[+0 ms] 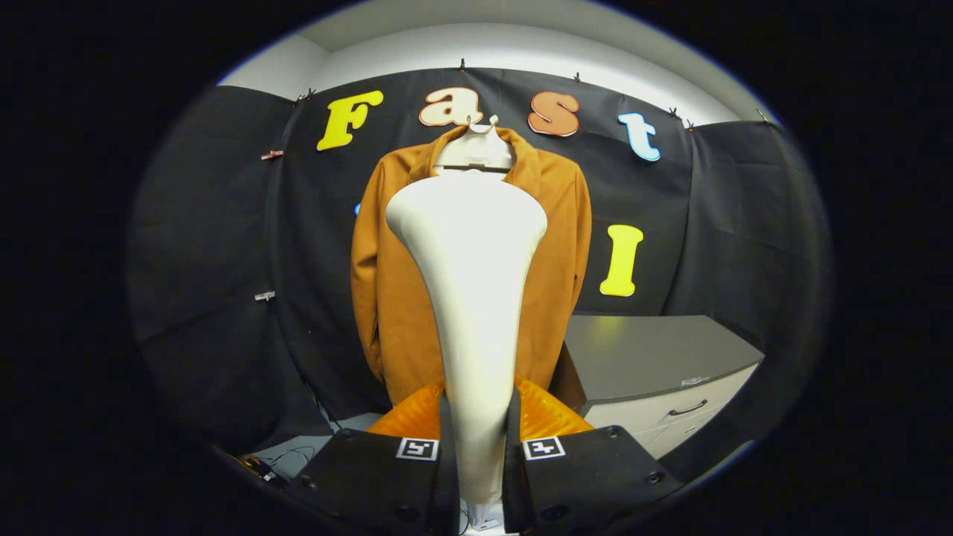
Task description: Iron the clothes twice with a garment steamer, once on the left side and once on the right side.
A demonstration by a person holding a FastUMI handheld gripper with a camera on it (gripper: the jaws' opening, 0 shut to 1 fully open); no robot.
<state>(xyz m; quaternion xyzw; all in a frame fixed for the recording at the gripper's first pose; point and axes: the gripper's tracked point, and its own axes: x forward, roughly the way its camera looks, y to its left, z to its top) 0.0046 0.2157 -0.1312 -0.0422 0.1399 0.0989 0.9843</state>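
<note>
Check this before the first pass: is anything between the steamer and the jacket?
Nothing visible. The gripper is shut on the steamer, whose head points at the hanging jacket. The cabinet sits off to the side.

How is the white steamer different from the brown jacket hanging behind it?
The steamer is white, smooth and stiff; the jacket is brown, soft cloth. The steamer is clamped between the gripper fingers, close up; the jacket hangs beyond it on a hanger against the wall. The steamer widens toward its top; the jacket hangs fairly straight. Both stand upright, lined up with each other.
</note>
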